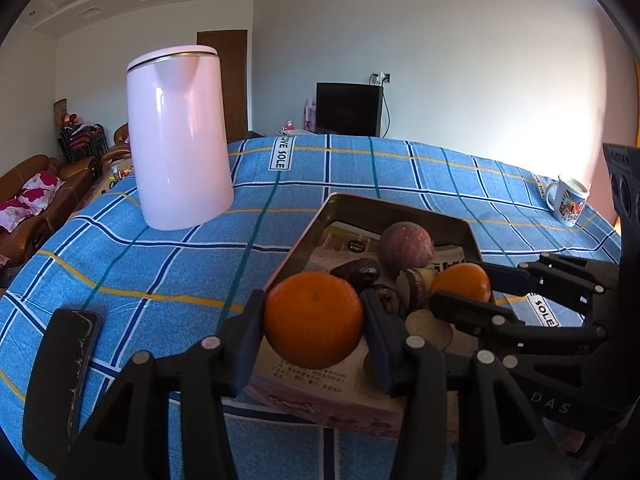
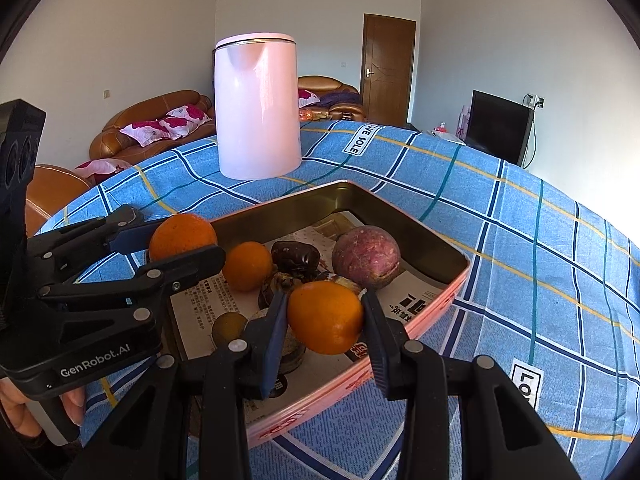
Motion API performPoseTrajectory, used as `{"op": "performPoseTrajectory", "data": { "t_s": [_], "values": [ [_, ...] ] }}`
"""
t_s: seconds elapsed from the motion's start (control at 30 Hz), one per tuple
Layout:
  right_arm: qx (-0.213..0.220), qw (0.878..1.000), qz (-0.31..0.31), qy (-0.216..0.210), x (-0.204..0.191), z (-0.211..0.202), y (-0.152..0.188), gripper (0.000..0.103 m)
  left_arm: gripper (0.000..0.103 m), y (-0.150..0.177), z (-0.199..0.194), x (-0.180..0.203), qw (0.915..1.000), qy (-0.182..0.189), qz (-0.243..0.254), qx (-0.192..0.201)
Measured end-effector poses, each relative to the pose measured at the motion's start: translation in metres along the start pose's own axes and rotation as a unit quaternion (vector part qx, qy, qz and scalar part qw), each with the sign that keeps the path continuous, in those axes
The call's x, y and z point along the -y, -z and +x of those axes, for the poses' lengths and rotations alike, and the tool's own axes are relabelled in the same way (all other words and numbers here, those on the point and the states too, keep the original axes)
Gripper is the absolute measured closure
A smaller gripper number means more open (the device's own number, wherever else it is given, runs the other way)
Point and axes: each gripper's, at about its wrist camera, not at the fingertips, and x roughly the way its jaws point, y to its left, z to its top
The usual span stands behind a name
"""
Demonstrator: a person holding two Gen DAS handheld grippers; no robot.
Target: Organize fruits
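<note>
Reaching in level from the near side, the left hand-held gripper [image 1: 314, 320] pinches a large orange [image 1: 313, 319] over the near-left rim of the tin tray [image 2: 400, 216] on the bench. Beside it, the right hand-held gripper [image 2: 325, 316] pinches a smaller orange [image 2: 325, 317] above the tray's near edge. Dark fruits beneath are partly hidden. A purple round fruit [image 2: 366, 257] sits farther right.

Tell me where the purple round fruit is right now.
The purple round fruit sits inside the tin tray toward its far right side, beside the dark fruit, with neither gripper touching it.
</note>
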Motion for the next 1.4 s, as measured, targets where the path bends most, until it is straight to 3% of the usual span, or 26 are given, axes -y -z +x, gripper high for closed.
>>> {"op": "performPoseTrajectory", "data": {
  "t_s": [0.17,0.3,0.33,0.67,1.4],
  "values": [
    [-0.002,1.0,-0.003,0.0,-0.001,0.001,-0.001,0.063,0.052,0.002,0.002,0.0,1.0,-0.004,0.001,-0.007],
    [0.008,1.0,0.001,-0.006,-0.001,-0.003,0.001,0.043,0.042,0.001,-0.006,0.003,0.9999,-0.014,0.004,0.008],
    [0.011,1.0,0.003,-0.003,0.0,-0.005,0.001,0.042,0.04,0.001,-0.009,0.002,0.9998,-0.015,0.003,0.012],
    [0.039,0.999,0.034,0.002,0.014,-0.028,0.011,0.041,0.026,-0.002,-0.03,0.003,0.999,-0.011,-0.002,0.044],
    [0.094,0.993,0.057,0.034,0.033,-0.083,0.024,0.035,0.026,-0.005,-0.049,0.019,0.9977,-0.002,0.008,0.068]
  ]
}}
